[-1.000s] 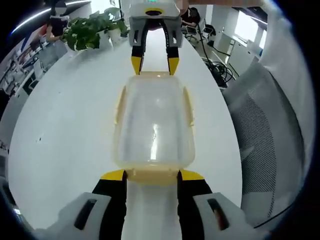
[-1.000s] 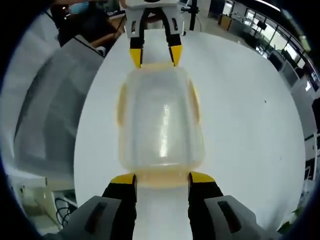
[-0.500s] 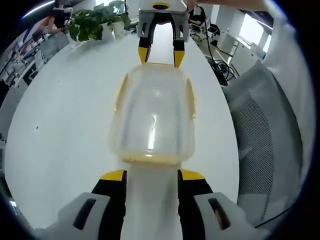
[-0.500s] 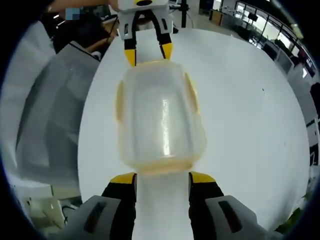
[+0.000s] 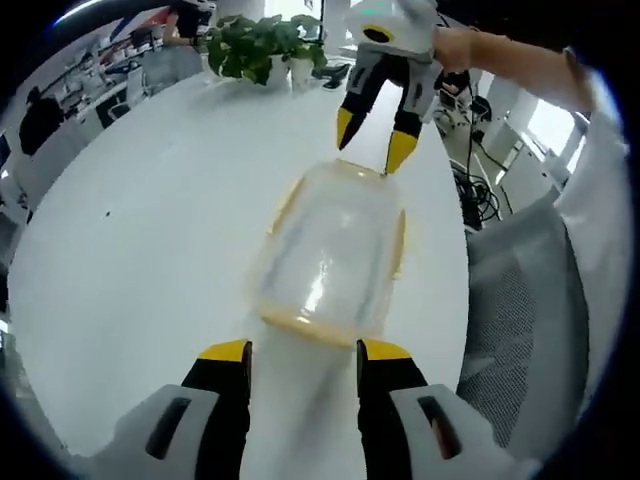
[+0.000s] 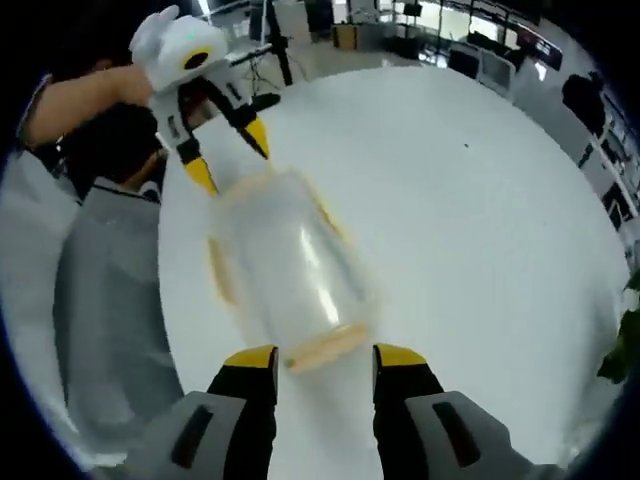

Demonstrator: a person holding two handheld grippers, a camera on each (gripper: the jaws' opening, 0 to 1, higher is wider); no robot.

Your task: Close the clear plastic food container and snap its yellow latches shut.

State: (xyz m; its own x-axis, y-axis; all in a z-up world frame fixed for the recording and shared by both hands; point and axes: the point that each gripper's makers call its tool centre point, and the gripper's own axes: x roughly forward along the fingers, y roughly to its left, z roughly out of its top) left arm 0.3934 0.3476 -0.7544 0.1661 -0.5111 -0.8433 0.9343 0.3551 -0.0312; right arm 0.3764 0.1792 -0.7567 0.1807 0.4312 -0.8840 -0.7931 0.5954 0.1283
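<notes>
Working from my left side across, my left gripper has its jaws spread, yellow tips pointing at the near end of the clear plastic food container, with nothing between them. The container sits on the white table with its lid down on the body, lying between my two tools. Its yellow latches run along the long sides and another yellow strip edges the end nearest this gripper; I cannot tell for certain whether each is snapped home. I judge the closing step done and the latching in hand or nearly finished, so the next move calls for setting a tip squarely on any flap standing proud and pressing it down against the wall while the other tool steadies the box. At the far end my right gripper hovers just above the rim, jaws apart and gripping nothing. In the right gripper view the container is blurred, so latch detail is lost there; my right gripper is spread wide at its near end, and the left gripper hangs over the far one. Around it, potted plants stand well off at the table's far edge, a grey mesh chair sits beside the table, and nothing lies between my tools and the box.
</notes>
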